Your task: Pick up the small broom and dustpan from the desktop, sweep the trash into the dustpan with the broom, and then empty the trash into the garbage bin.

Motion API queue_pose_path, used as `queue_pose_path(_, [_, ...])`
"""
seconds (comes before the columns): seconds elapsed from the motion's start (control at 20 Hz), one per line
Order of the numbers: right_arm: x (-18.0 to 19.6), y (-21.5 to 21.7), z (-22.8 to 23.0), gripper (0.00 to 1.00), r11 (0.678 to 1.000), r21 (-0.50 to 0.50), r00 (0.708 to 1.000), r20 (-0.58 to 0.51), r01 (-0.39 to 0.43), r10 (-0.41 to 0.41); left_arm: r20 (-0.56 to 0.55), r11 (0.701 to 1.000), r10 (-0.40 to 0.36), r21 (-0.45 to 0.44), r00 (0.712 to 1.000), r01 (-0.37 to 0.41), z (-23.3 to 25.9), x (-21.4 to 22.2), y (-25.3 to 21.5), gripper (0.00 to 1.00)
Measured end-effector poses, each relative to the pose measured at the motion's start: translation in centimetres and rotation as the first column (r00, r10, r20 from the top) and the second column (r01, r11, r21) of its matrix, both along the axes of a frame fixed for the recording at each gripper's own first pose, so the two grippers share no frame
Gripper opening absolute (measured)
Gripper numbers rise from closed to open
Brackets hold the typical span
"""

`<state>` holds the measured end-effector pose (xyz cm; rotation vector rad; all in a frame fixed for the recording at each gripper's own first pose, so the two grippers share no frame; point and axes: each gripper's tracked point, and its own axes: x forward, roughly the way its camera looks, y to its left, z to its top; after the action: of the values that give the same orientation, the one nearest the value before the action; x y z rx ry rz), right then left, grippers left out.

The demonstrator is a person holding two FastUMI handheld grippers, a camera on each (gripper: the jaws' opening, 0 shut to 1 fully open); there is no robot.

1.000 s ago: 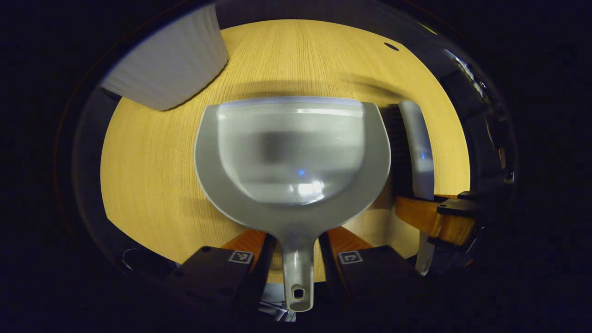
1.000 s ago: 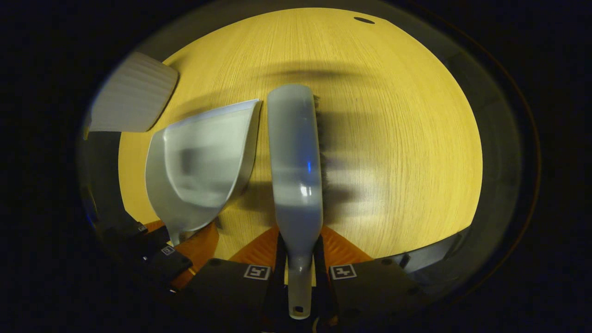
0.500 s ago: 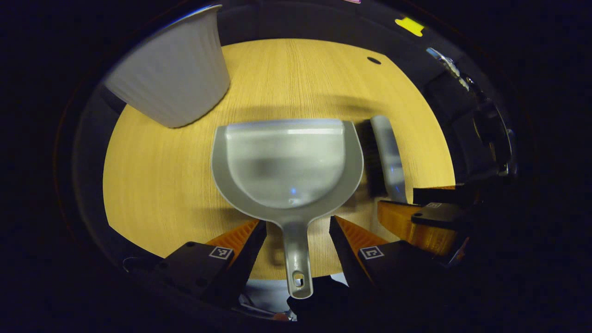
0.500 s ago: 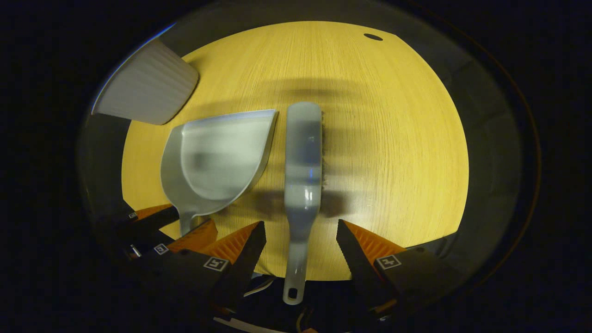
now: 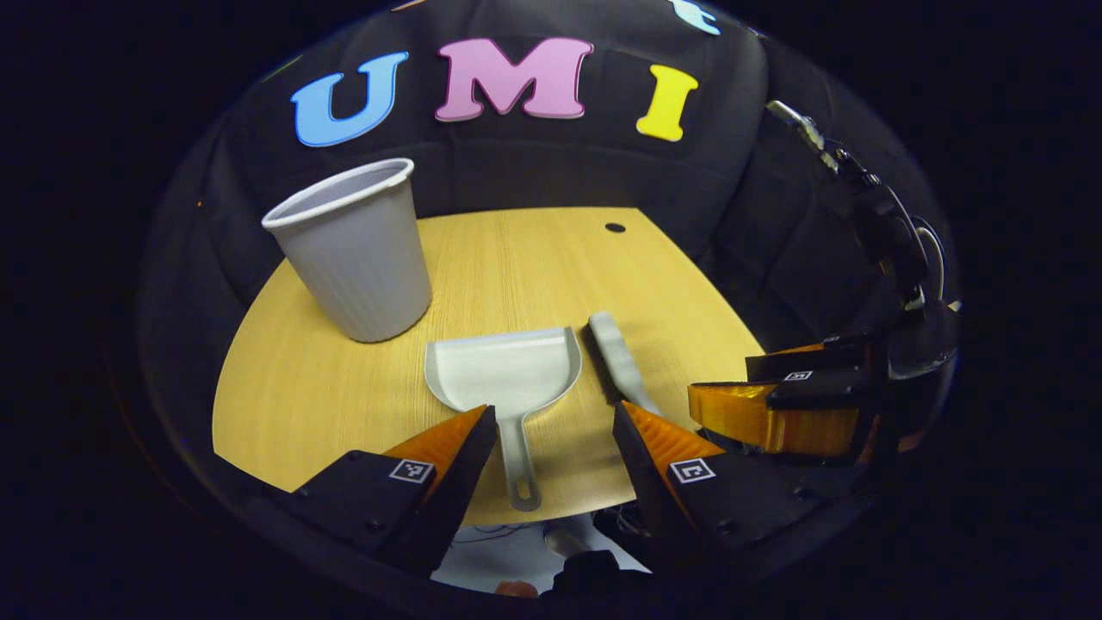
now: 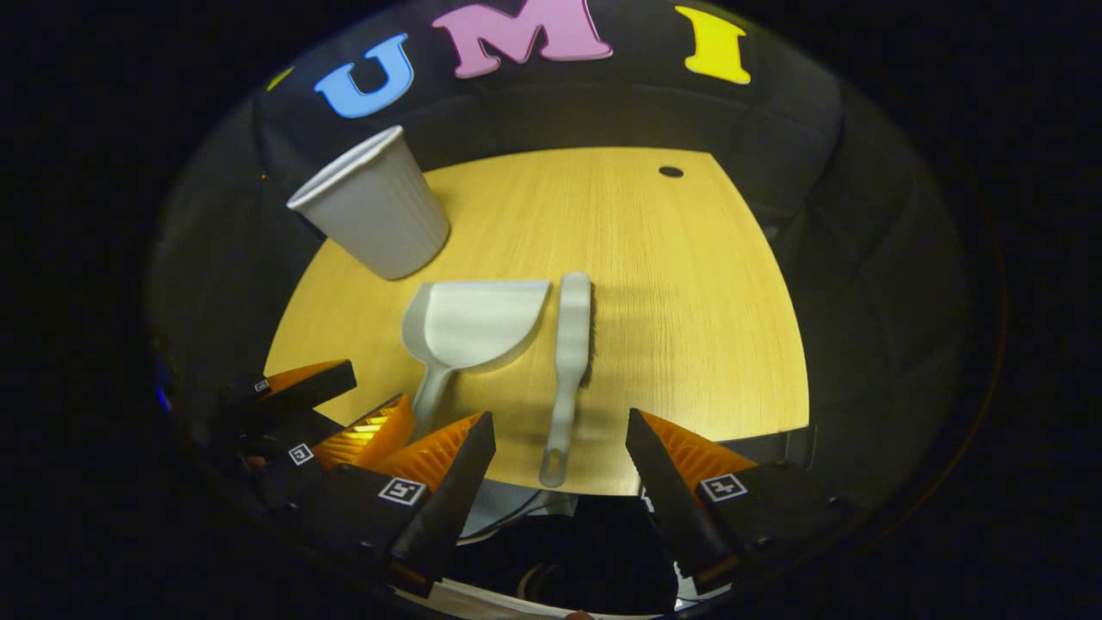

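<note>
I have both grippers, left (image 5: 554, 430) and right (image 6: 560, 439), spread open above the desk (image 6: 689, 344), holding nothing, dustpan (image 5: 504, 368) and broom (image 5: 618, 360) lying side by side beside the bin (image 5: 353, 254).

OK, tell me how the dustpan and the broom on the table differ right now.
The dustpan is broad, an open scoop with a thin handle; the broom is a narrow bar with dark bristles along one side. The dustpan lies nearer the bin; the broom lies on its far side. Both are pale grey, lie flat on the table side by side, handles toward the open grippers, ungripped.
</note>
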<state>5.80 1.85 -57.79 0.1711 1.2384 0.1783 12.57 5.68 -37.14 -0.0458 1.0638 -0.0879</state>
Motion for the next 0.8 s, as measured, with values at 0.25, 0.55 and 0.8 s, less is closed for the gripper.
queue_pose_path(0.25, [1.4,1.8,10.4,0.99,0.995,0.088,0.92,0.386,0.036,-0.068,0.455,0.994,0.027,0.081,0.89,-0.071,8.3,0.4,3.0,0.82])
queue_pose_path(0.55, [5.5,-2.4,20.8,0.98,0.997,0.071,0.537,0.841,0.022,-0.072,0.734,0.971,0.092,0.085,0.673,-0.225,12.9,0.0,3.1,0.8])
queue_pose_path(0.8, [2.5,-4.4,26.8,0.96,0.997,0.07,0.352,0.935,-0.032,-0.054,0.754,0.936,0.251,-0.03,0.607,-0.35,16.8,-2.4,1.4,0.79])
